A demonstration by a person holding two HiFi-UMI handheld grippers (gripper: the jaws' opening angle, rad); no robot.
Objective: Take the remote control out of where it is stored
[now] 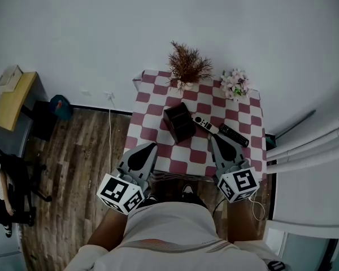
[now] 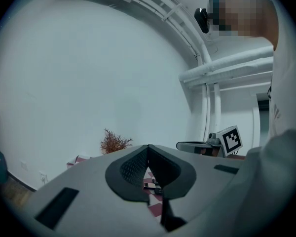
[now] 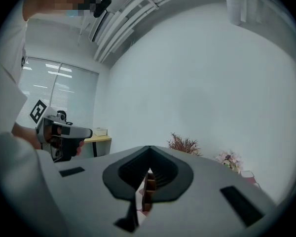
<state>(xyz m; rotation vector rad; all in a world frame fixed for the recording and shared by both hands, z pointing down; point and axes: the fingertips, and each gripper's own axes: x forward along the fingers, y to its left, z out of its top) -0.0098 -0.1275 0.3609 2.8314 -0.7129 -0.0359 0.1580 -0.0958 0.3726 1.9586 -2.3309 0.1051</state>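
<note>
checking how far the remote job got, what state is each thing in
dark brown box: standing on the checked cloth
white remote: out, lying flat beside the box
black remote: lying flat, right of the white one
left gripper: shut, empty
right gripper: shut, empty

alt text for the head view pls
Seen from above, a person holds the left gripper and right gripper, both shut, over the near edge of a checked table. A dark box, white remote and black remote lie on it, flowers behind.
</note>
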